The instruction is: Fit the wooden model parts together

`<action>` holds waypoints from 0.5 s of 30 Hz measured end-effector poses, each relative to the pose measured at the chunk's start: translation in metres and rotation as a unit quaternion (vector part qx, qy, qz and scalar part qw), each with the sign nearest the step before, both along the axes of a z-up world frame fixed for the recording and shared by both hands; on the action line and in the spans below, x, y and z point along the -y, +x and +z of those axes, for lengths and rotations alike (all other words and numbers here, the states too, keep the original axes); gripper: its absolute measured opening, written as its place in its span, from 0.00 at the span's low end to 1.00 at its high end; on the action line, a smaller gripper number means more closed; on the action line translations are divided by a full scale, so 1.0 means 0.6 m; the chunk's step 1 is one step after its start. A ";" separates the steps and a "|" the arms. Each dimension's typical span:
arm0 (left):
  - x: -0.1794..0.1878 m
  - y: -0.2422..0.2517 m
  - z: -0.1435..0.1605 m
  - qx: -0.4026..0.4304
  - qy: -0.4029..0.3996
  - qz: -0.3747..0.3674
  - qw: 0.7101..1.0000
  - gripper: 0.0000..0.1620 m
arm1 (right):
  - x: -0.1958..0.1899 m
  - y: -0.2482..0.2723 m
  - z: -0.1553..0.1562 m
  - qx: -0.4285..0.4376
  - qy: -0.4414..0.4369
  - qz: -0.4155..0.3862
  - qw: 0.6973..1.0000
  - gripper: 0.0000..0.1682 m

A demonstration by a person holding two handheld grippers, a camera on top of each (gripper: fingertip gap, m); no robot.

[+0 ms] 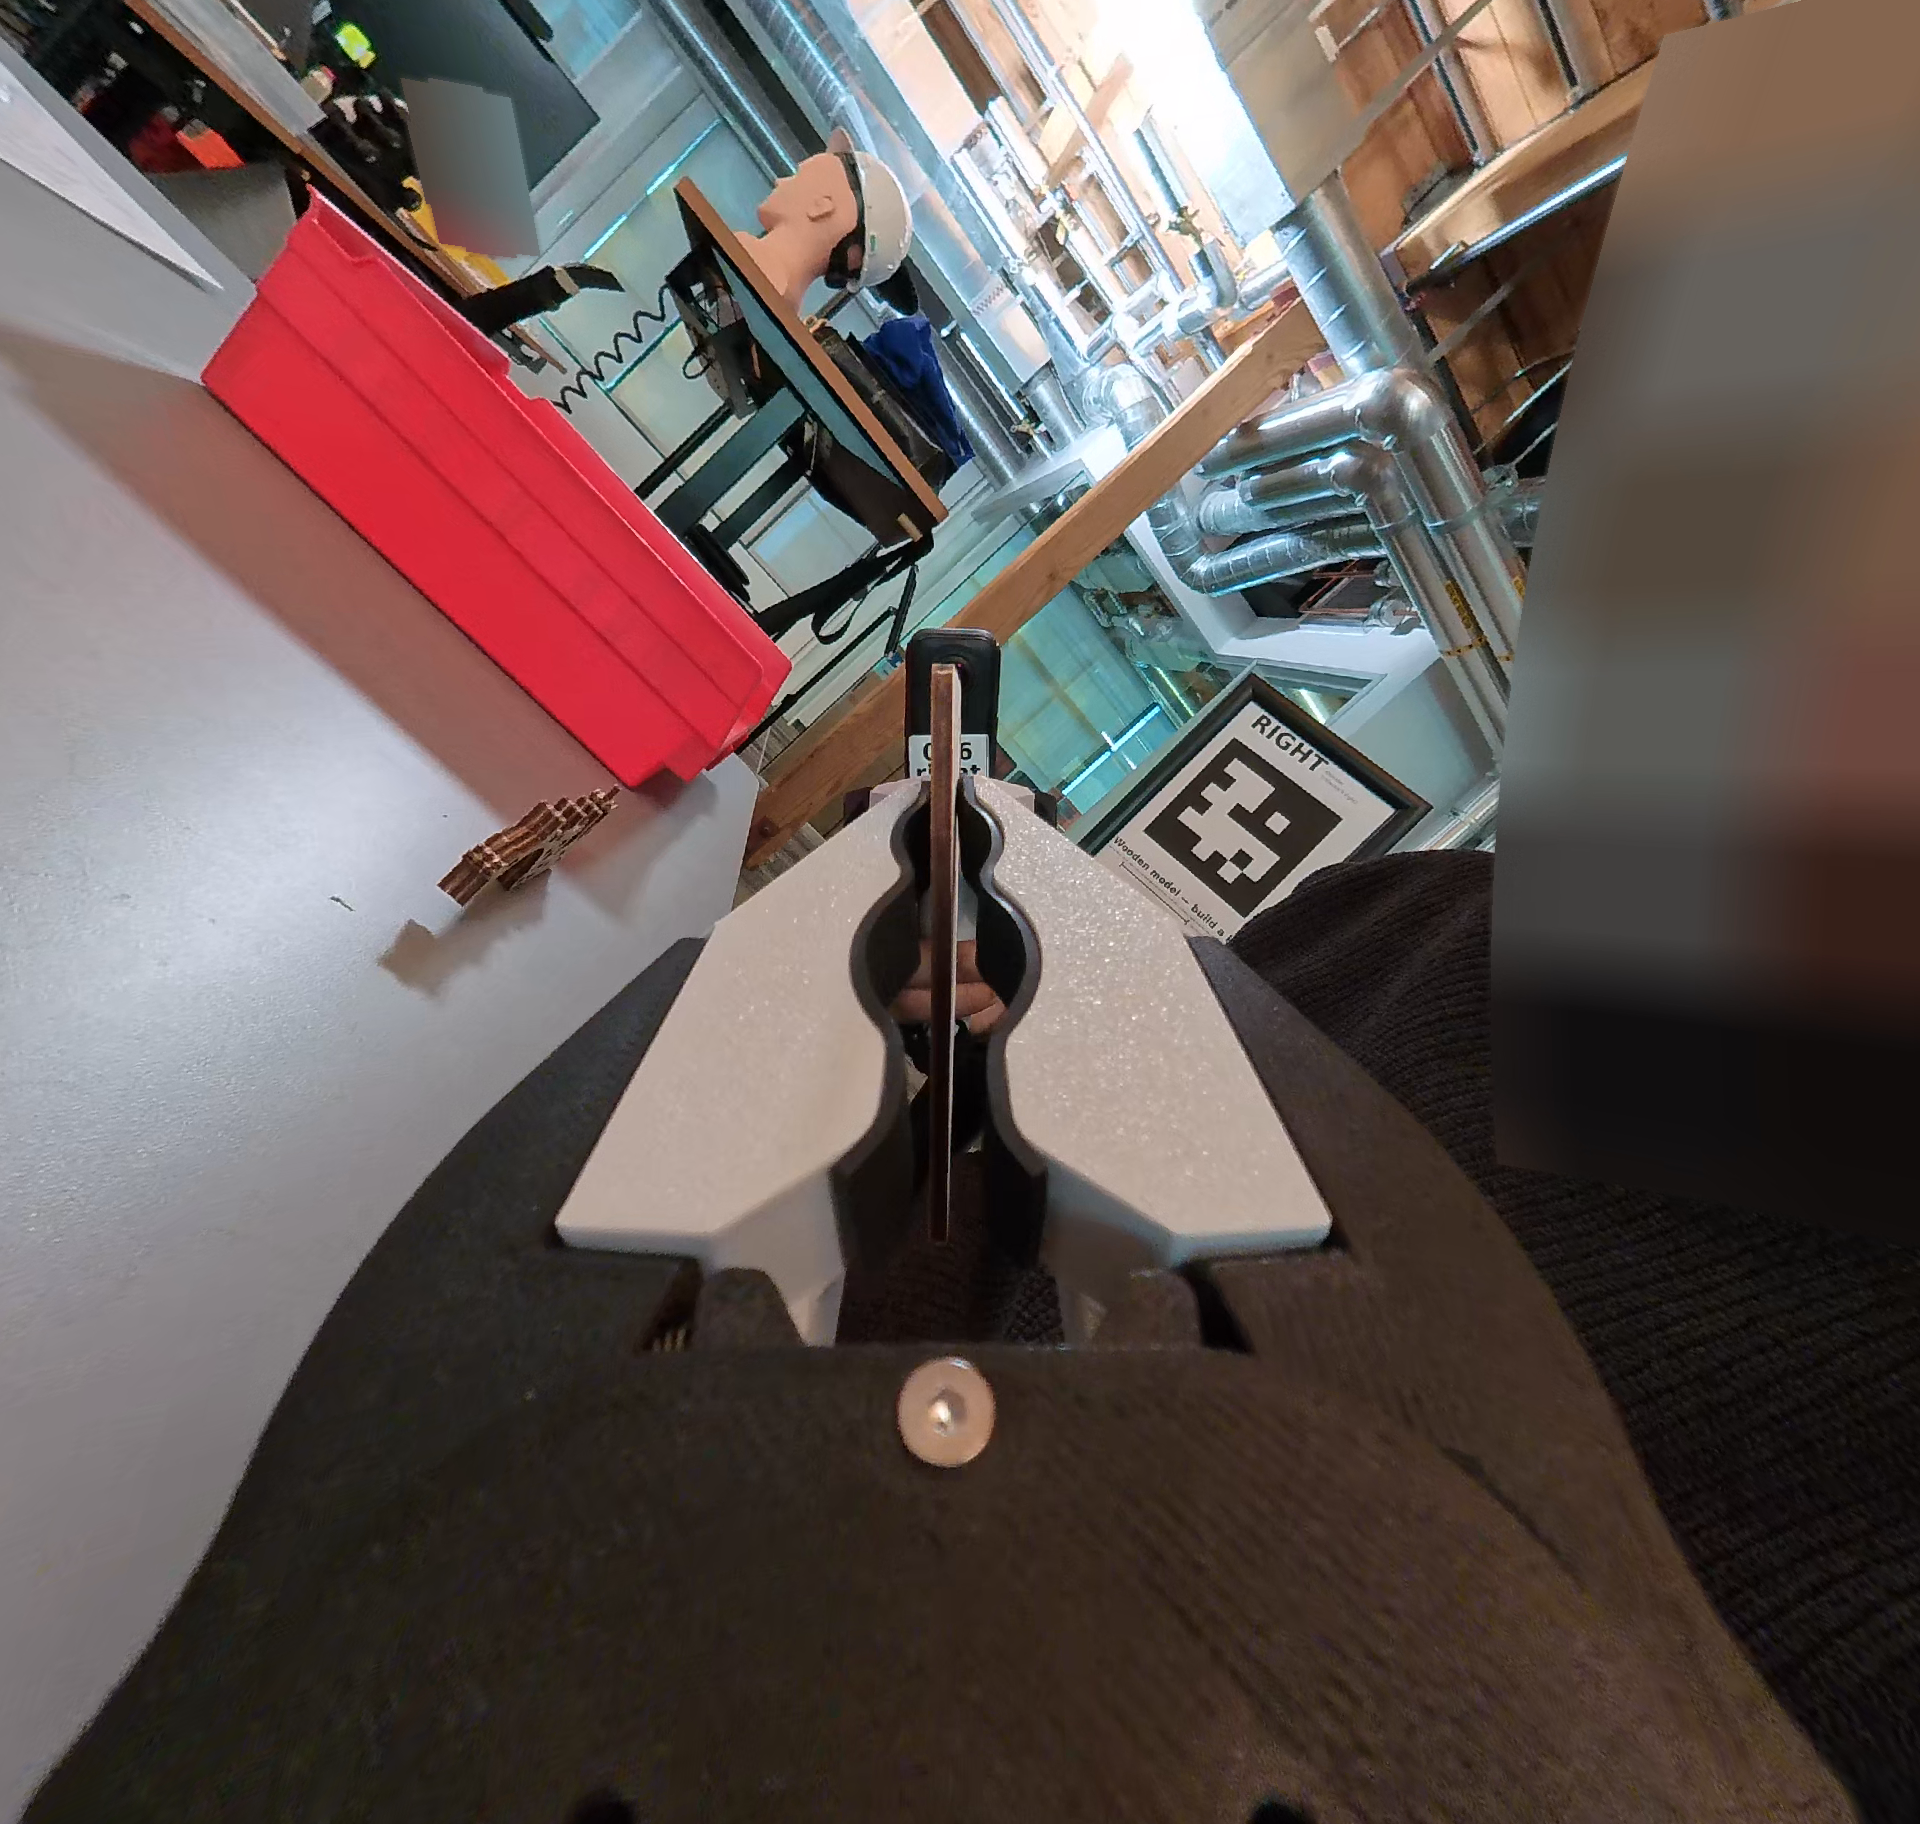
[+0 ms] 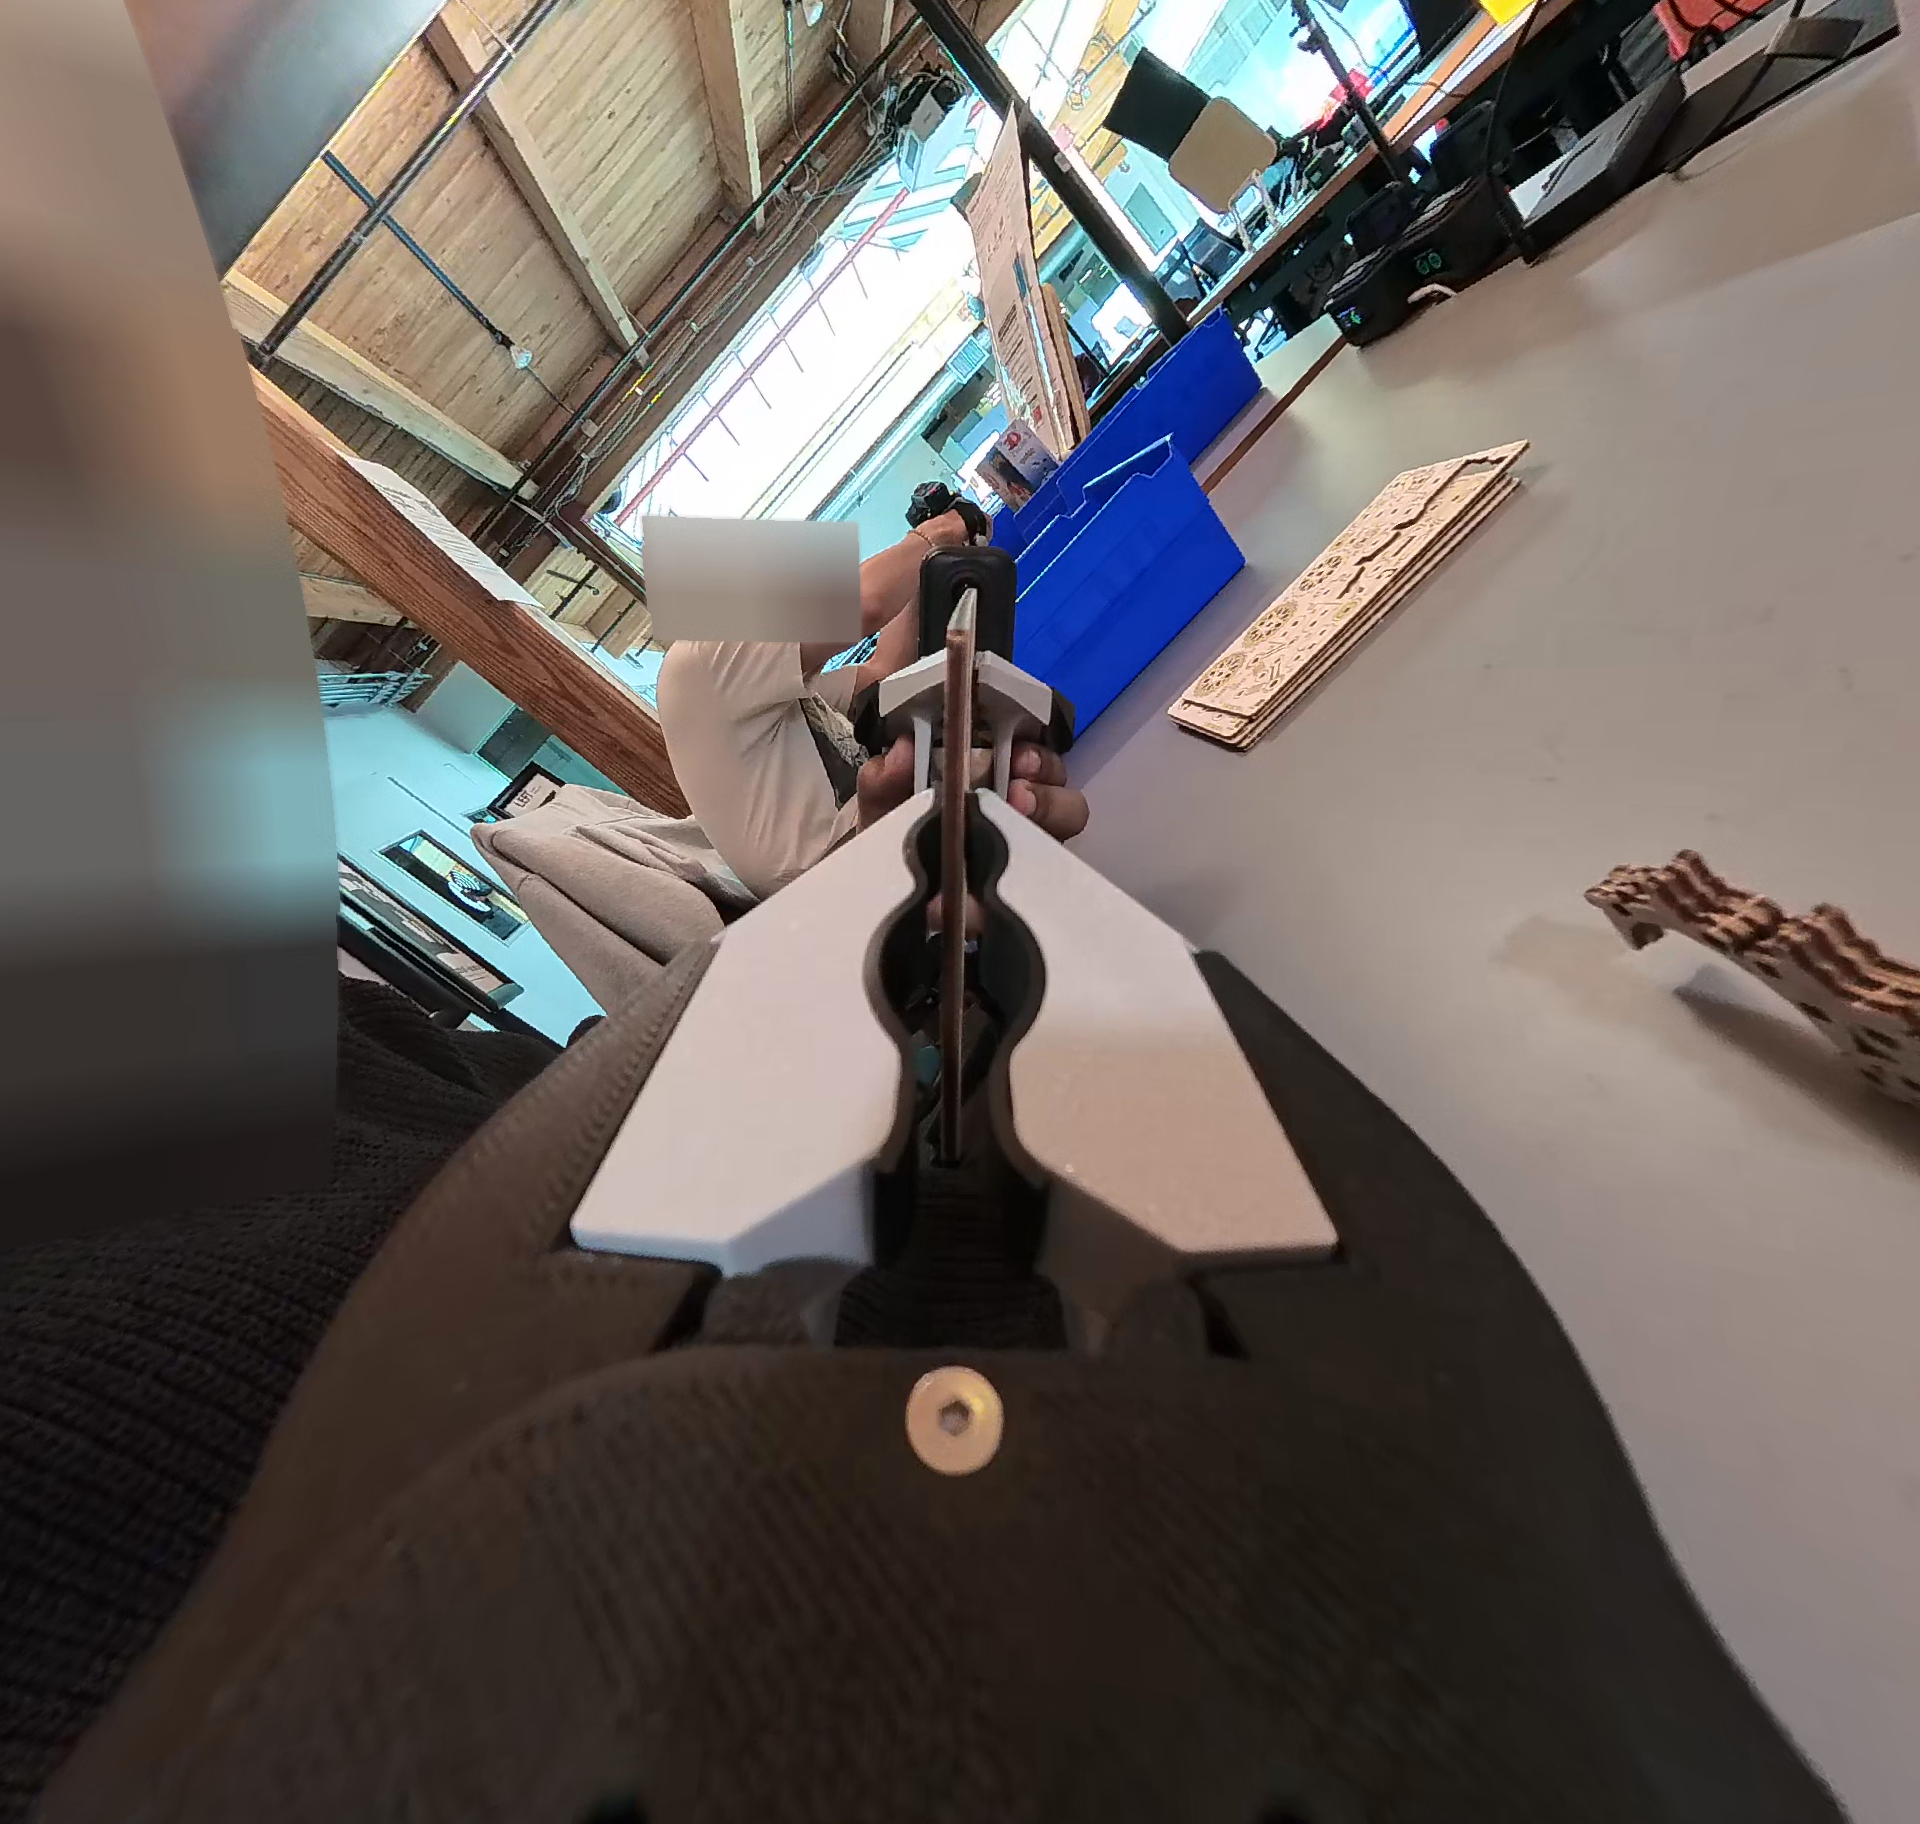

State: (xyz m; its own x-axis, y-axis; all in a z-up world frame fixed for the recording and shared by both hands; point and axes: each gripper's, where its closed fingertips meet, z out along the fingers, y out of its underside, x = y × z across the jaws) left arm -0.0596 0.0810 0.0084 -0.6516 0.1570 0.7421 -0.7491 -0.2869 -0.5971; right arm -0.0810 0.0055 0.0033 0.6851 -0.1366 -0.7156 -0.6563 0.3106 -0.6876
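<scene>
**Wood panel pinched edge-on between both claws**

Wooden thin panel (image 1: pixel 943 953) seen edge-on in left wrist view, clamped between the white fingers (image 1: pixel 748 1068) of the left claw (image 1: pixel 943 798), which is closed on it. Far end of the panel meets the right claw (image 1: pixel 951 673), facing this way. Grey bench (image 1: pixel 208 839) to the left carries a small assembled wooden piece (image 1: pixel 525 839) and a red bin (image 1: pixel 488 496) behind it, apart. Framed marker sign (image 1: pixel 1247 818) stands to the right.

Right wrist view: same panel (image 2: pixel 956 839) edge-on, right claw (image 2: pixel 956 808) closed on it, white fingers (image 2: pixel 769 1068) tight either side. Left claw (image 2: pixel 961 673) grips the far end, a hand (image 2: pixel 1039 798) behind it. On the bench (image 2: pixel 1455 943): stack of flat wooden part sheets (image 2: pixel 1351 611), blue bins (image 2: pixel 1122 569) beyond, wooden assembly (image 2: pixel 1787 953) near right edge.
</scene>
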 end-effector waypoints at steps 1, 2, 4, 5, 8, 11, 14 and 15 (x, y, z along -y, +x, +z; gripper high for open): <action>0.000 0.000 0.000 0.000 0.000 0.000 1.000 0.01 | 0.000 0.000 0.000 0.003 0.000 0.000 1.000 0.00; 0.001 -0.001 0.000 0.000 0.000 -0.001 1.000 0.01 | 0.001 0.000 0.001 0.006 0.000 -0.001 1.000 0.00; 0.001 -0.001 0.000 0.001 0.001 -0.001 1.000 0.01 | 0.002 0.000 0.002 0.010 0.000 -0.003 1.000 0.00; 0.001 -0.001 0.000 0.002 0.002 -0.001 1.000 0.01 | 0.002 -0.001 0.002 0.011 0.000 -0.003 1.000 0.00; 0.002 -0.002 0.000 0.001 0.001 -0.002 1.000 0.01 | 0.002 0.000 0.003 0.013 0.001 -0.005 1.000 0.00; 0.003 -0.003 -0.001 -0.001 0.002 -0.006 1.000 0.01 | 0.003 0.003 0.006 0.016 0.005 -0.011 1.000 0.00; 0.011 -0.011 -0.007 0.005 0.017 -0.017 1.000 0.01 | 0.011 0.007 0.012 0.025 0.012 -0.027 0.999 0.00; 0.015 -0.015 -0.009 0.008 0.024 -0.024 0.999 0.01 | 0.016 0.011 0.015 0.028 0.014 -0.032 0.999 0.00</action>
State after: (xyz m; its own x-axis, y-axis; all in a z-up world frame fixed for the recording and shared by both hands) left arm -0.0689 0.0719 0.0027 -0.6555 0.1530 0.7395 -0.7520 -0.2221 -0.6206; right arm -0.0746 -0.0039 0.0123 0.7149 -0.1624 -0.6801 -0.5946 0.3707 -0.7135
